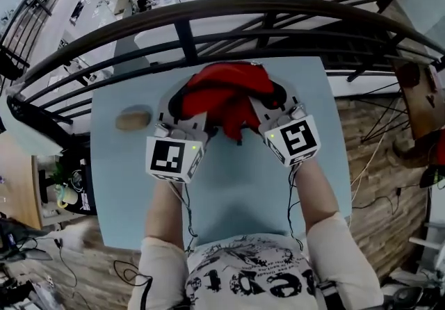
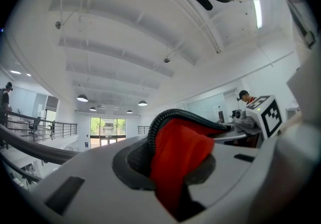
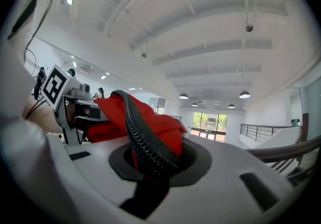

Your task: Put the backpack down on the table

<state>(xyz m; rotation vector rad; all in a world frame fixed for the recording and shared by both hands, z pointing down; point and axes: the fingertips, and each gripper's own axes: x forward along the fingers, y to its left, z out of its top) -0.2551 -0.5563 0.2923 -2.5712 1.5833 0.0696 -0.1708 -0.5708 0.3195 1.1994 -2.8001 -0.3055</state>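
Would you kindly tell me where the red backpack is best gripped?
At its black ribbed trim, one side each, from the near side: the left gripper and right gripper pinch there now, and that likely firmer edge keeps the soft backpack spread.

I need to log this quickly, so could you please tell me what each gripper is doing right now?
Left gripper: closed on the red backpack, clamping fabric and a black strap.
Right gripper: closed on the same backpack.

White black-printed T-shirt (image 1: 247, 277); white left hand-held gripper (image 1: 186, 105) and right hand-held gripper (image 1: 273, 99), black-and-white marker cubes (image 1: 174, 157) (image 1: 295, 140).
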